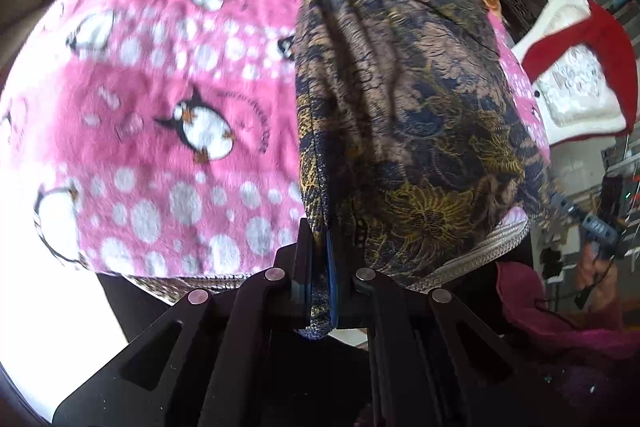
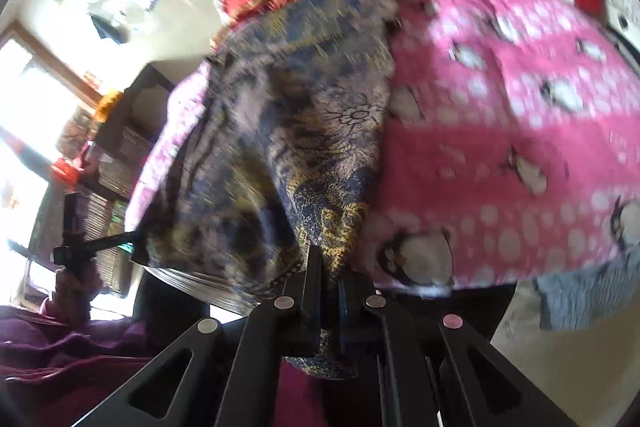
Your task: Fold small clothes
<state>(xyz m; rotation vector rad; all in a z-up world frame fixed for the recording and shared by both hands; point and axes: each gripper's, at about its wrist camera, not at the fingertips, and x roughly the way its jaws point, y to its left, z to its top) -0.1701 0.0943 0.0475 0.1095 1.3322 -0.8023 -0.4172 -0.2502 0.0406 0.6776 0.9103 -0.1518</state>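
Both grippers clamped on the same patterned garment: left gripper pinches one near hem corner, right gripper pinches the other. Garment lies stretched away from me over the pink penguin blanket, a bit of hem poking out behind each pair of fingers.

Left hand-held gripper: angled steeply downward, jaws closed, pads clamping a hem of the patterned garment, cloth end poking out below the fingers. Right hand-held gripper: tilted downward, jaws likewise closed, pinching another edge of the same garment. In the right wrist view the person's left hand grips its handle.
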